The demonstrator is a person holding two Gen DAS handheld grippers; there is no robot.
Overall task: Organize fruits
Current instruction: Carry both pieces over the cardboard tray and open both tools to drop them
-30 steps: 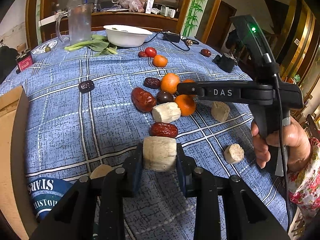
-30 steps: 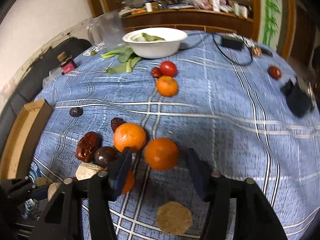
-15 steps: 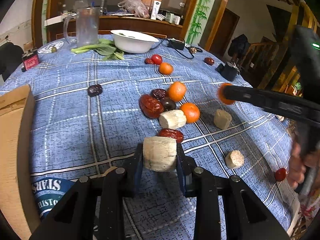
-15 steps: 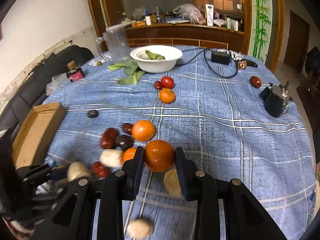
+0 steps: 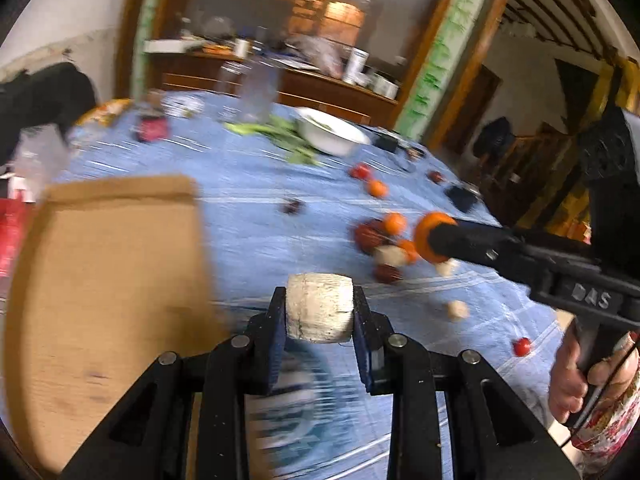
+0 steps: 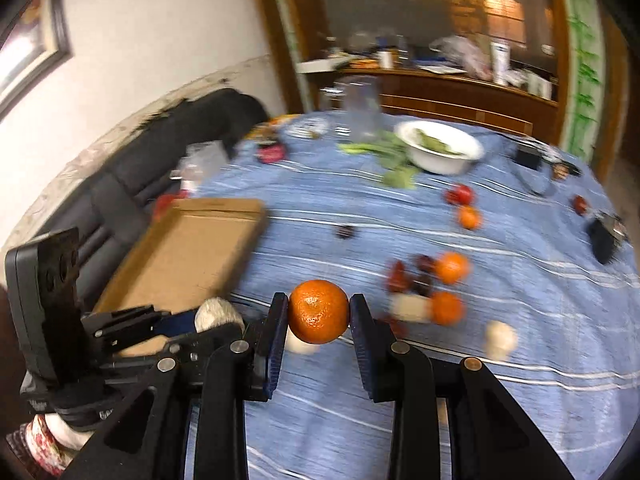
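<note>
The round table (image 6: 500, 420) under its blue plaid cloth fills most of both views, and at its left edge I see the shallow cardboard box (image 6: 188, 256), open and lying flat, its long axis running away from me. That box lies to the left and just ahead of both tools, and my left tool (image 5: 320, 312) is clearly the nearer one, already at the box's right wall. It is clamped on a pale, stubby cylinder of root (image 5: 320, 307), the cylinder's axis crosswise between the pads. My right tool (image 6: 319, 312) grips a mandarin orange (image 6: 319, 311) squarely at its middle, held above the cloth further right. I judge both loads are bound for the box, left one first. The remaining fruit, more mandarins (image 6: 451, 267), dark dates (image 6: 398, 276) and pale root chunks (image 6: 500, 338), sits in a loose cluster to the right; motion blur keeps me from counting it.
</note>
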